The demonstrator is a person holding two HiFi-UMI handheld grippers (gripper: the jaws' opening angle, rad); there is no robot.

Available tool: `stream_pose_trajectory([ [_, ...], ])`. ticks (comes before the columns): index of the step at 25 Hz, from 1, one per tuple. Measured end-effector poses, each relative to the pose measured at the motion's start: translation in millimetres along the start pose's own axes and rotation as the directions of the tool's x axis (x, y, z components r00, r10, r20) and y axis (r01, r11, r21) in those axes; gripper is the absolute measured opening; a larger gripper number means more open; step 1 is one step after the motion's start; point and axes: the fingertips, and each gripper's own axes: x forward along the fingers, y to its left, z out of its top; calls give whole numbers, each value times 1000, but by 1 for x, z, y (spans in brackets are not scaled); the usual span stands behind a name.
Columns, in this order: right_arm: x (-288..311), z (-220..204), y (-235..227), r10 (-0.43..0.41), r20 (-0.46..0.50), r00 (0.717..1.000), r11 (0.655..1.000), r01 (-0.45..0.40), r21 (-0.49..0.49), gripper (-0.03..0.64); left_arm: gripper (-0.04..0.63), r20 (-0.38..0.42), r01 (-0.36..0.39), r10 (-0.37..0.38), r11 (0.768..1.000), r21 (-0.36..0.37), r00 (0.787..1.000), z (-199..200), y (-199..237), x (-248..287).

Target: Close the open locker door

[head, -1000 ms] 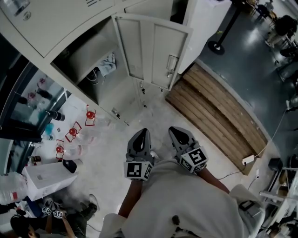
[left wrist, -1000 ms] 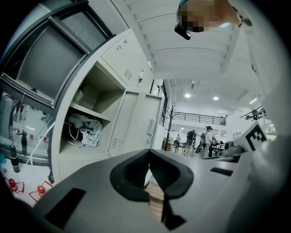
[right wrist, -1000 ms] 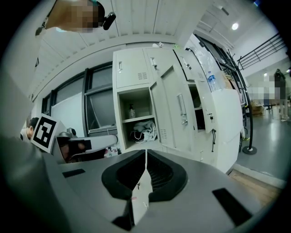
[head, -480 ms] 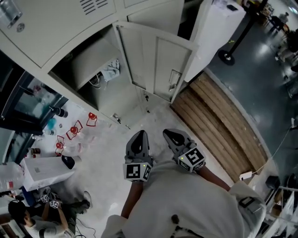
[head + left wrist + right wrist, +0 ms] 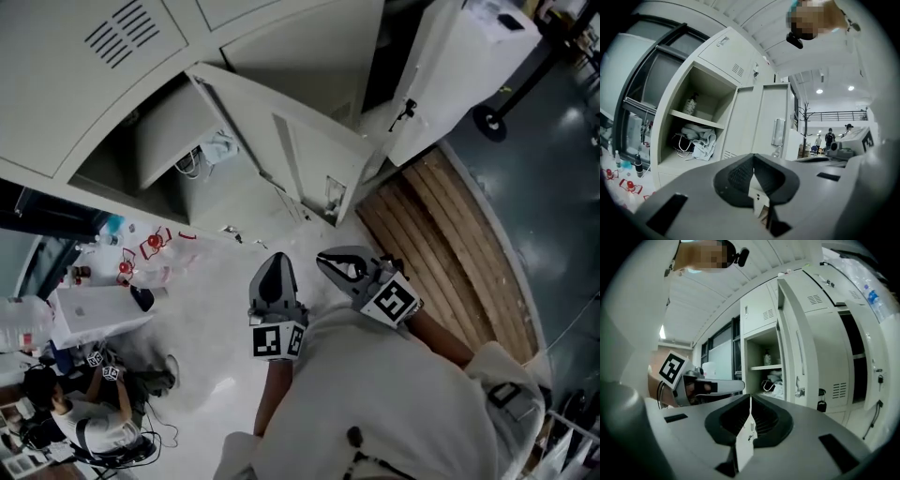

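Over the last second both tools have drawn nearer the locker: the open locker door (image 5: 286, 155) now stands just ahead of the right tool (image 5: 336, 265), whose jaws are pressed together and empty (left tool (image 5: 273, 270) likewise). A push looks imminent.

Plain cream sheet-metal locker door (image 5: 281, 141); brown striped wooden plank platform (image 5: 450, 234) at three o'clock; grey left gripper (image 5: 273, 267) and right gripper (image 5: 328, 262) carry black-and-white square markers; small red objects (image 5: 155, 242) at nine o'clock
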Motion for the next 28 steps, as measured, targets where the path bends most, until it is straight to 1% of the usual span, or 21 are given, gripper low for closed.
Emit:
stream_pose_trajectory([
  [2,-5,0,-3,87,2,996,996,-87,-28,29,8,6,-33,33,999,7,999,0,-8,8],
  [5,-16,2,-10,198,36,980,980,-199,24,29,8,16,-86,86,996,15,996,-2,-18,17],
  [9,-29,1,-27,307,30,951,949,-308,67,31,8,32,-171,171,985,22,985,-3,-28,18],
  [14,-42,-7,-64,369,-23,929,926,-366,97,34,8,15,-266,265,964,22,964,-14,-38,15],
  [15,-44,-7,-70,383,-27,923,920,-378,104,44,8,10,-279,279,960,21,960,-17,-40,15],
  [16,-45,-5,-74,398,-18,917,912,-394,113,78,8,4,-291,291,957,22,957,-19,-42,14],
  [17,-46,-3,-78,416,-4,909,903,-413,118,135,8,0,-300,300,954,24,954,-20,-44,14],
  [18,-46,0,-81,434,11,901,894,-432,122,156,8,-3,-306,306,952,28,952,-21,-46,14],
  [21,-44,20,-90,452,101,886,874,-463,150,172,8,-13,-323,324,945,45,946,-22,-48,15],
  [23,-39,35,-96,439,149,886,876,-459,151,181,8,-14,-333,335,941,53,942,-22,-49,16],
  [25,-34,42,-100,446,156,881,877,-465,120,184,8,-11,-342,344,937,65,939,-21,-51,16],
  [28,-29,48,-101,491,147,858,862,-504,60,184,8,-9,-356,358,931,85,934,-20,-54,14],
])
